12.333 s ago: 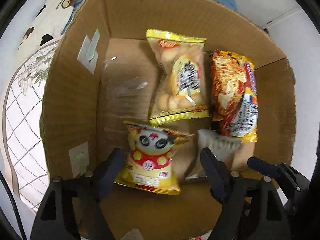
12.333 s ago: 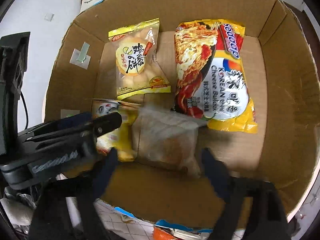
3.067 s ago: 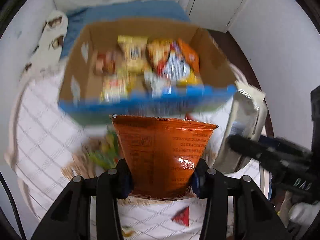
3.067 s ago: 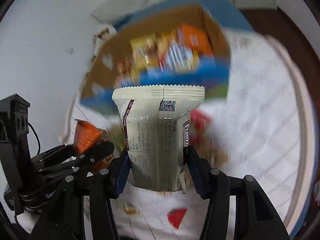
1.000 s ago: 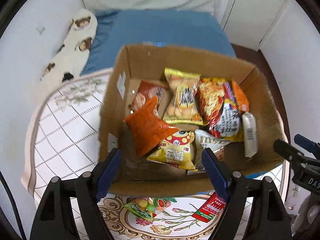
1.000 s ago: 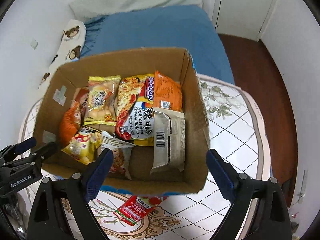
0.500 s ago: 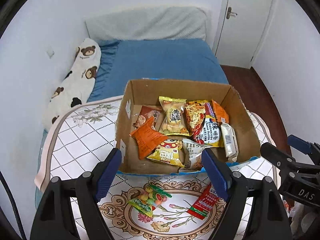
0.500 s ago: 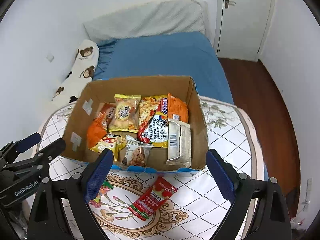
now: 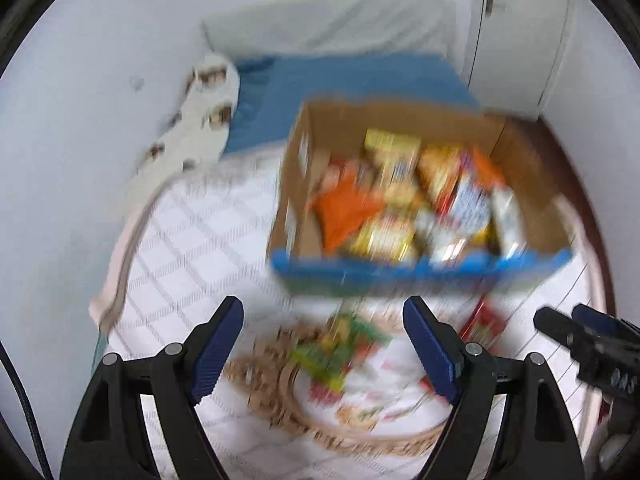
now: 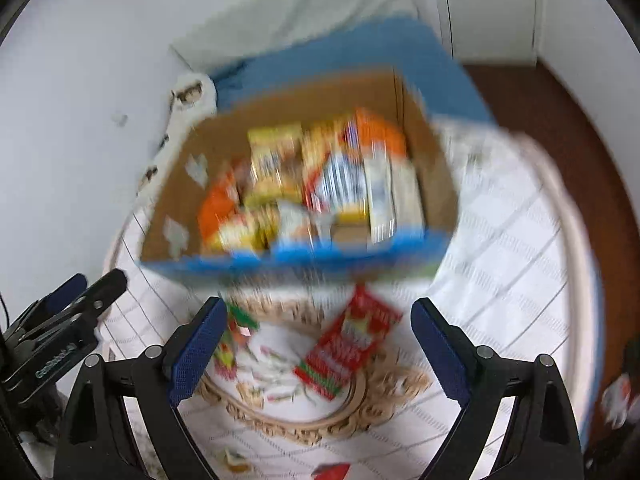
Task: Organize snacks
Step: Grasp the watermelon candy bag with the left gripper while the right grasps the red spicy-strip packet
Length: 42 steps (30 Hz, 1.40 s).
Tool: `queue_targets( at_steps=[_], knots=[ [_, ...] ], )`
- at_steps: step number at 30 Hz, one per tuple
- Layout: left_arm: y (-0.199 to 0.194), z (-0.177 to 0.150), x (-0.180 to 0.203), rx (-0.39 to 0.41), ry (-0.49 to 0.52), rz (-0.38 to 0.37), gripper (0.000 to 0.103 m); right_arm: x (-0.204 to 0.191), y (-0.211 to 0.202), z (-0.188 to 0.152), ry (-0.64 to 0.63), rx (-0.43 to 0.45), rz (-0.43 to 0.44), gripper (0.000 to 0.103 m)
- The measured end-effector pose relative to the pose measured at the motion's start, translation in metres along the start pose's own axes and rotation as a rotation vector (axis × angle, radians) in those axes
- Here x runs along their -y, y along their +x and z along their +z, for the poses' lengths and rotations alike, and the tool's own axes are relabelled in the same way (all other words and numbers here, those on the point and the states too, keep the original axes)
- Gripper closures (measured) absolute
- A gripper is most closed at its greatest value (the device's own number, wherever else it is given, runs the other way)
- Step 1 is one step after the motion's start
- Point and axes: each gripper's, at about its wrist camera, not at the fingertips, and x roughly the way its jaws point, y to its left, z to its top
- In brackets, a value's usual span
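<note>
Between loads, reaching for the last loose snacks. Left claw (image 9: 323,350) wide, empty, over the green packet (image 9: 336,344). Right claw (image 10: 319,354) empty, jaws closing, red packet (image 10: 348,344) between them, untouched. Both lie on the surface just near of the box (image 10: 296,256). Next: drop, pinch, lift. Packets flat, crinkly, blurred.
</note>
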Motion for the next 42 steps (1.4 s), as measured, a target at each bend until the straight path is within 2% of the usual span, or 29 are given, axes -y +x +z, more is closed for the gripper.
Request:
queue_targets(
  at_steps=[1, 2, 3, 9, 13, 15, 17, 19, 20, 22, 24, 27, 29, 31, 36, 40, 42],
  knots=[
    [0.015, -0.009, -0.003, -0.043, 0.01, 0.001, 0.021, 0.005, 0.012, -0.006, 0.015, -0.024, 0.0, 0.025],
    [0.026, -0.014, -0.003, -0.071, 0.027, 0.002, 0.021, 0.009, 0.025, -0.012, 0.034, -0.05, 0.001, 0.027],
    [0.042, -0.021, -0.002, -0.119, 0.063, 0.011, 0.021, 0.016, 0.039, -0.018, 0.066, -0.076, 0.007, 0.027],
    [0.109, -0.042, 0.012, -0.279, 0.249, 0.01, 0.021, 0.045, 0.095, -0.041, 0.227, -0.132, -0.014, 0.025],
    [0.138, -0.045, 0.034, -0.306, 0.39, 0.016, 0.021, 0.045, 0.112, -0.048, 0.263, -0.146, -0.017, 0.024],
    [0.153, -0.046, 0.045, -0.351, 0.445, -0.021, 0.022, 0.042, 0.119, -0.049, 0.262, -0.141, -0.037, 0.024],
    [0.157, -0.045, 0.05, -0.33, 0.461, -0.01, 0.022, 0.039, 0.125, -0.05, 0.27, -0.133, -0.05, 0.024],
    [0.154, -0.044, 0.054, -0.32, 0.465, -0.048, 0.022, 0.034, 0.132, -0.05, 0.257, -0.129, -0.071, 0.023],
    [0.152, -0.044, 0.055, -0.319, 0.459, -0.053, 0.022, 0.029, 0.134, -0.05, 0.24, -0.124, -0.085, 0.024],
    [0.147, -0.046, 0.055, -0.302, 0.445, -0.061, 0.03, 0.02, 0.137, -0.051, 0.193, -0.118, -0.114, 0.028],
    [0.146, -0.05, 0.052, -0.296, 0.424, -0.049, 0.043, 0.012, 0.139, -0.053, 0.137, -0.118, -0.14, 0.034],
    [0.148, -0.057, 0.039, -0.323, 0.319, -0.057, 0.049, 0.004, 0.141, -0.058, 0.067, -0.121, -0.156, 0.038],
    [0.15, -0.064, 0.028, -0.363, 0.234, -0.062, 0.051, -0.005, 0.141, -0.066, -0.005, -0.132, -0.169, 0.039],
    [0.151, -0.077, 0.013, -0.413, 0.098, -0.11, 0.051, -0.013, 0.142, -0.077, -0.1, -0.164, -0.188, 0.04],
    [0.151, -0.103, -0.005, -0.472, -0.08, -0.194, 0.052, -0.028, 0.145, -0.113, -0.303, -0.243, -0.208, 0.04],
    [0.147, -0.12, -0.006, -0.496, -0.126, -0.226, 0.051, -0.027, 0.145, -0.138, -0.346, -0.288, -0.216, 0.04],
    [0.148, -0.125, -0.002, -0.493, -0.102, -0.217, 0.051, -0.024, 0.147, -0.145, -0.337, -0.295, -0.214, 0.04]
  ],
)
